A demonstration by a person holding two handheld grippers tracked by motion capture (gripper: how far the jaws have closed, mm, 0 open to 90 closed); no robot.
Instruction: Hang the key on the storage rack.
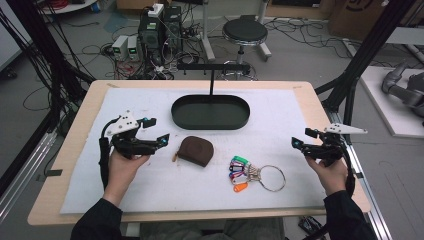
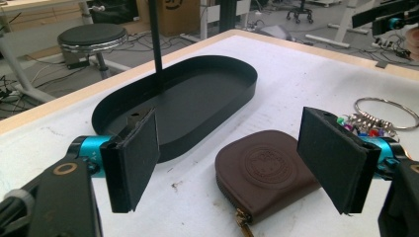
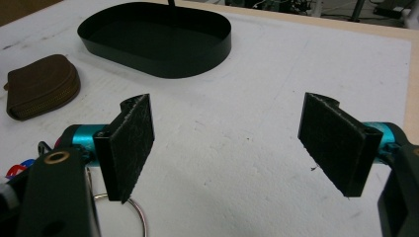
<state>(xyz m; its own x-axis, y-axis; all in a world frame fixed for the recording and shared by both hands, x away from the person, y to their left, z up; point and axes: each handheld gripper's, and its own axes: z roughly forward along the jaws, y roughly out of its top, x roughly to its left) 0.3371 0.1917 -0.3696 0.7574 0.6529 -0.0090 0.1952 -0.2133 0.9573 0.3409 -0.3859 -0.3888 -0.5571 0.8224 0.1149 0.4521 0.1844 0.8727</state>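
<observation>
Your left hand-held gripper (image 1: 156,129) hangs over the left side of the desk (image 1: 70,150) with its jaws wide apart and nothing between them; in the left gripper view its pads (image 2: 136,160) frame the brown pouch (image 2: 267,173), which lies flat just ahead of them. Your right hand-held gripper (image 1: 302,139) sits at the right side of the white mat (image 1: 150,180), jaws also spread and empty, pointing inward across bare mat. The pouch (image 1: 196,150) rests near the middle of the mat, zipper pull toward its left end. Just to its right lies the key ring (image 1: 257,172) with coloured tags, apart from the pouch. The black oval tray (image 1: 210,112) stands behind both, toward the far edge, with a thin black post (image 1: 211,80) rising from its far side.
</observation>
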